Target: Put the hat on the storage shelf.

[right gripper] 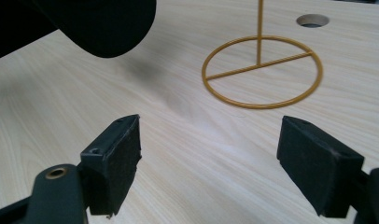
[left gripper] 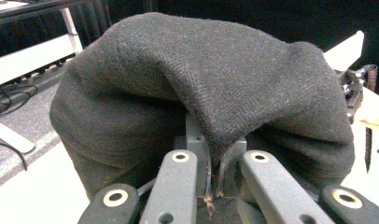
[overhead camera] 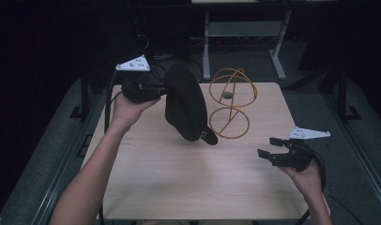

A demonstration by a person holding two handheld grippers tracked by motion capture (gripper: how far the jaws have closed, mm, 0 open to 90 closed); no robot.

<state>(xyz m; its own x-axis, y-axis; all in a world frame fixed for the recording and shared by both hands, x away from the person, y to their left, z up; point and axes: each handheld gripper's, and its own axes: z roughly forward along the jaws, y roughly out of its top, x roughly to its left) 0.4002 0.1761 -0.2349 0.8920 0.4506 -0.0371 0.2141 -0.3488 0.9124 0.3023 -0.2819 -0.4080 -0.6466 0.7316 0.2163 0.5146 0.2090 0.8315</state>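
A dark grey woollen cap [overhead camera: 185, 108] hangs above the table, held by its edge in my left gripper [overhead camera: 163, 88] at the back left. In the left gripper view the cap [left gripper: 201, 88] drapes over the jaws, which are shut on a fold of its fabric. A gold wire hat stand [overhead camera: 231, 101] with a ring base and a rounded top stands on the table just right of the cap. My right gripper [overhead camera: 268, 150] is low at the table's right edge, open, with nothing between its pads [right gripper: 115, 161]. The stand's ring base [right gripper: 262, 72] lies ahead of it.
The light wooden table [overhead camera: 179, 173] has a round cable hole [right gripper: 312, 20] behind the stand. A white desk frame [overhead camera: 245, 33] stands beyond the table's far edge. Dark floor surrounds the table.
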